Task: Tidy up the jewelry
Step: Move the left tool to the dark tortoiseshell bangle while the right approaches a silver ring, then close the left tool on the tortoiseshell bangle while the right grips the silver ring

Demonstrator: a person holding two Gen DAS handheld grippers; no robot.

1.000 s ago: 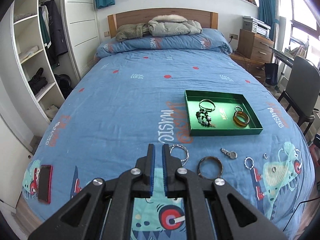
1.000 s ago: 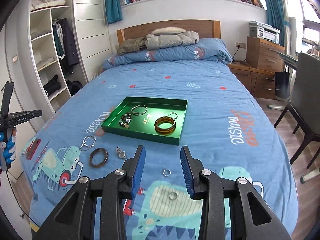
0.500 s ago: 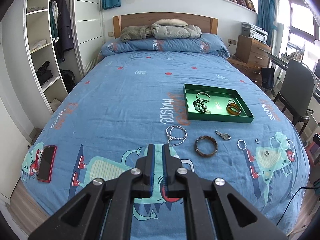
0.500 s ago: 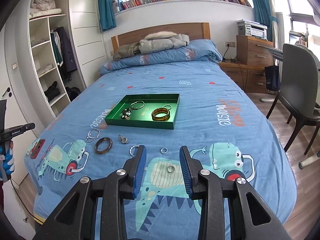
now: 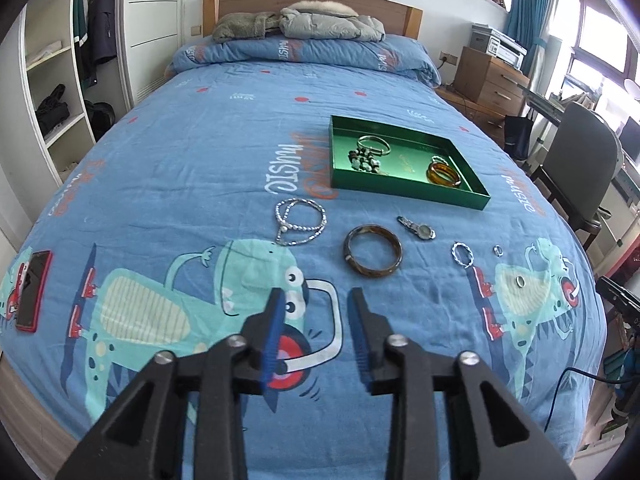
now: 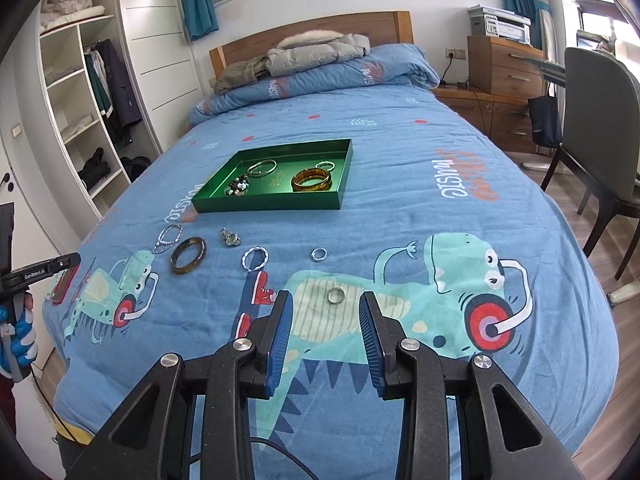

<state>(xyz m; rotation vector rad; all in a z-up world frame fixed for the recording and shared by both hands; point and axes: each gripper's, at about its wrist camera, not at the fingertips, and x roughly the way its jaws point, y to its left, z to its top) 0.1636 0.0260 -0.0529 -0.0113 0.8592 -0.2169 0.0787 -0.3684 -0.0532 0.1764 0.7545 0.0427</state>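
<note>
Nearest in the left wrist view, the left claw (image 5: 316,300) hangs over the printed dinosaur on the bed (image 5: 160,152) with its jaws opening and nothing between them, probably spreading in readiness for one of the loose pieces just beyond. In the right wrist view the right claw (image 6: 325,302) stands partly open and empty too, its gap lined up on a plain ring (image 6: 335,295) that lies flat on the cover just past the fingertips, which suggests this ring is its target. A little farther, the loose jewelry sits in a rough row across the bed: a beaded silver chain (image 5: 298,220) at the left, a dark brown bangle (image 5: 373,256) beside it, a small watch-like pendant (image 5: 418,229), a twisted silver hoop (image 5: 463,254) and a small ring (image 5: 498,251) toward the right, each apart from its neighbours so that each can be picked singly. Beyond the row lies the green tray (image 5: 408,192), the likely collecting place, already holding a thin silver bangle (image 5: 374,145), a dark bead bracelet (image 5: 363,160) and an amber bangle (image 5: 443,174), so the sorting seems partly done. At the near left edge of the bed a red phone (image 5: 34,290) rests out of the way. Farthest off, folded jackets (image 5: 316,22) are heaped on the pillow against the headboard.
</note>
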